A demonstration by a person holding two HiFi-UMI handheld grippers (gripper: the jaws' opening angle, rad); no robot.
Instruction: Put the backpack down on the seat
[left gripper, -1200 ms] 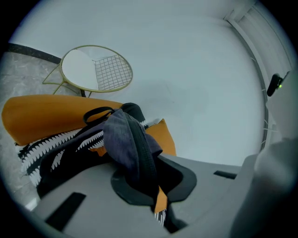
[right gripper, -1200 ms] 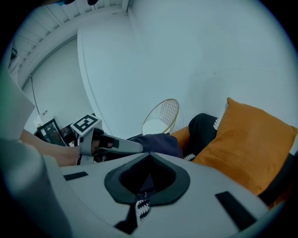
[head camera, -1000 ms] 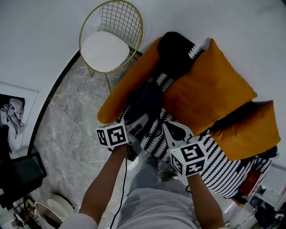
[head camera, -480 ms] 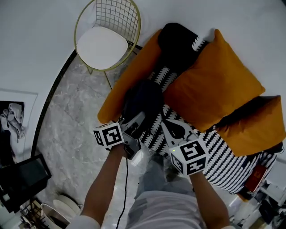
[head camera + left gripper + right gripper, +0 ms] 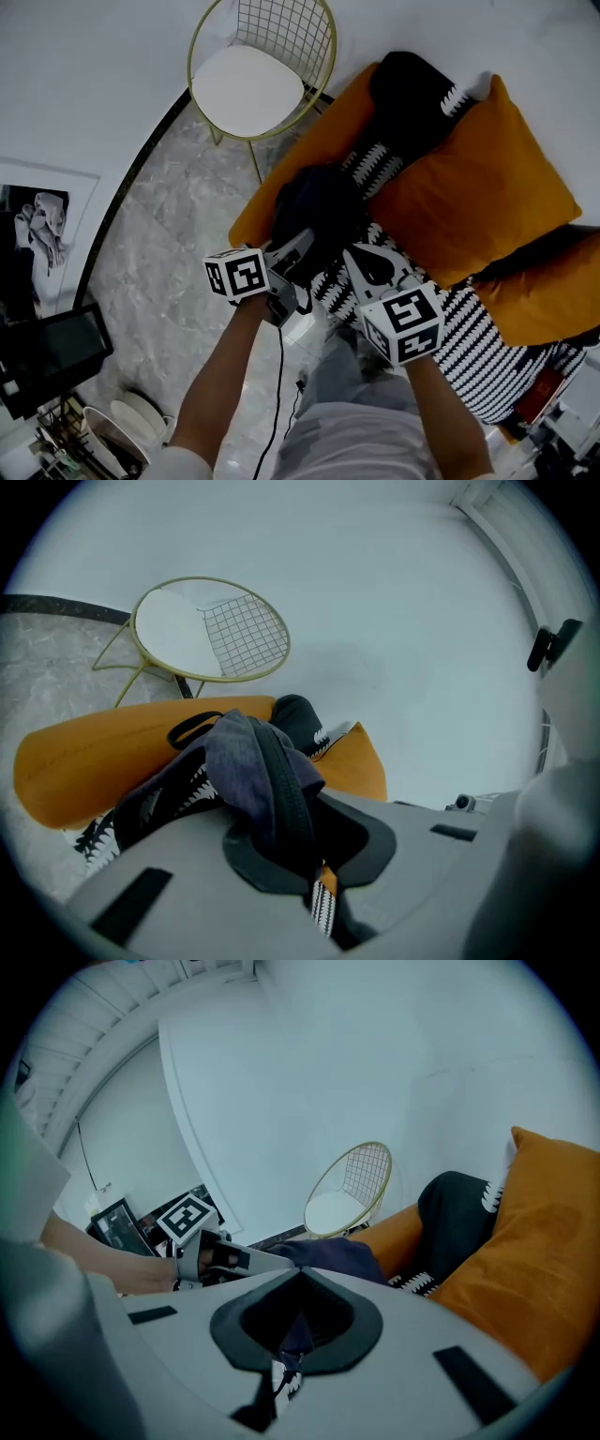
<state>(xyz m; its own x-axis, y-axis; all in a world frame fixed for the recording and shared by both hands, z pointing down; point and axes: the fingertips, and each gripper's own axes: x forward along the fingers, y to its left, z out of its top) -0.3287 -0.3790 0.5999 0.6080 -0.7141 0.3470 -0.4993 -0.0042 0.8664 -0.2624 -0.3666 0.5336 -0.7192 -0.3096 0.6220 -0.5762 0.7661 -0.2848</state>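
Currently on view, item by item.

Item: backpack [image 5: 319,206], dark navy fabric with a black zip edge. It sits between the two tools at the end of the seat [image 5: 469,328], just beside the orange armrest [image 5: 309,159]. The head view does not show whether its underside touches the seat.

Item: left tool [image 5: 298,248], marker cube at the rear. Its jaws are pressed together on a fold of the backpack along the zip edge, and the cloth bunches up over them in the left gripper view.

Item: right tool [image 5: 367,267], marker cube at the rear. Its jaws are pinched on a narrow tuck of the same dark fabric, as the right gripper view shows.

Item: seat, a sofa covered in black-and-white zigzag pattern.

Item: orange cushions [image 5: 478,187], two, propped along the sofa back.

Item: black cushion [image 5: 412,94], at the sofa's far end.

Item: wire chair [image 5: 258,80], gold frame with a white round pad, standing beyond the armrest.

Item: marble floor [image 5: 178,234], grey and veined.
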